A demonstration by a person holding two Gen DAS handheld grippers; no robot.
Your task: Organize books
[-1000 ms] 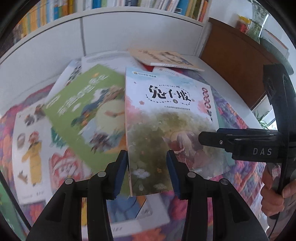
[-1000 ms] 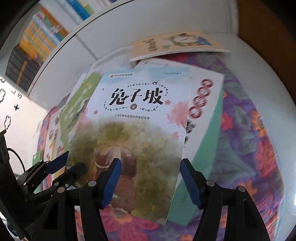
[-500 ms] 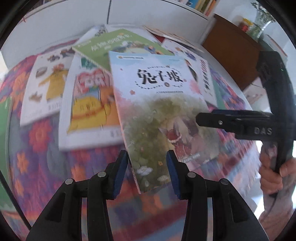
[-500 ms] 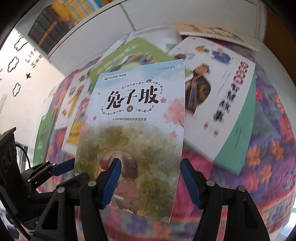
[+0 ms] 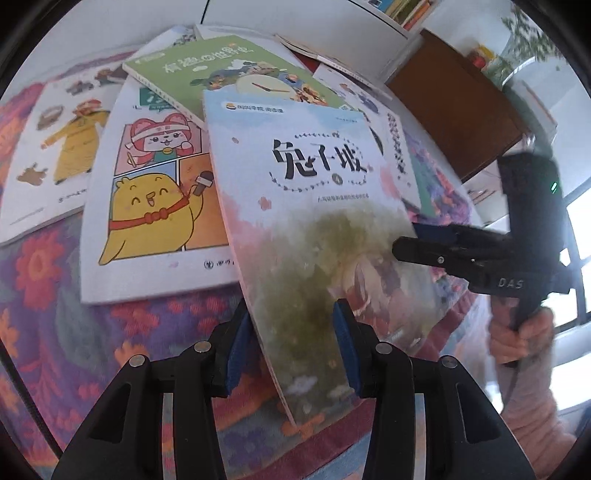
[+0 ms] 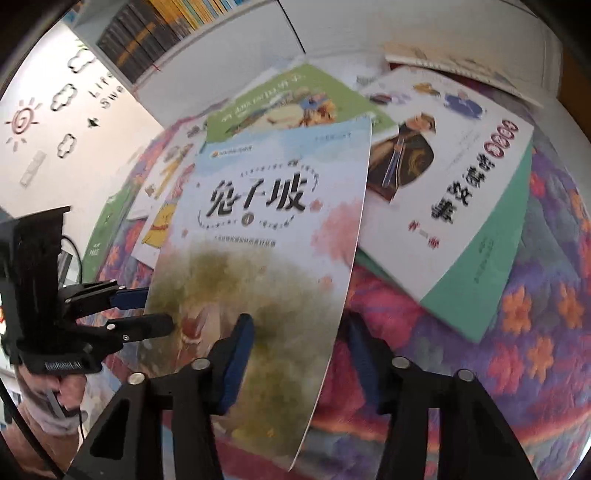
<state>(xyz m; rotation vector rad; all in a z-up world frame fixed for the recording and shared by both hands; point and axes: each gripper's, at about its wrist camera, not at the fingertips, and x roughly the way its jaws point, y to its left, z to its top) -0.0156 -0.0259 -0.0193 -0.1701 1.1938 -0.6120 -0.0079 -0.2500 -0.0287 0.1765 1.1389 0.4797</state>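
A thin pale-blue storybook (image 5: pixel 314 206) with black title characters hangs tilted above the floral cloth (image 5: pixel 55 295). My left gripper (image 5: pixel 292 347) is shut on its lower left part, one blue pad behind the cover and one in front. The right wrist view shows that gripper (image 6: pixel 147 314) clamping the book's (image 6: pixel 266 229) left edge. My right gripper (image 6: pixel 297 349) has the book's lower right edge between its jaws, which are closing. Its pads still stand wider than the thin book. It also shows as the right gripper (image 5: pixel 417 243) at the book's right edge.
Several books lie overlapping on the cloth: a yellow-chick comic (image 5: pixel 155 206), a green book (image 5: pixel 221 70), and a white book on a teal one (image 6: pixel 461 192). A bookshelf (image 6: pixel 155 26) stands behind, a wooden cabinet (image 5: pixel 461 103) to the right. A person's hand (image 5: pixel 517 336) holds the right gripper.
Both grippers carried the storybook together off the pile toward the near side and tipped downward. The right gripper's jaws have narrowed around the book's edge.
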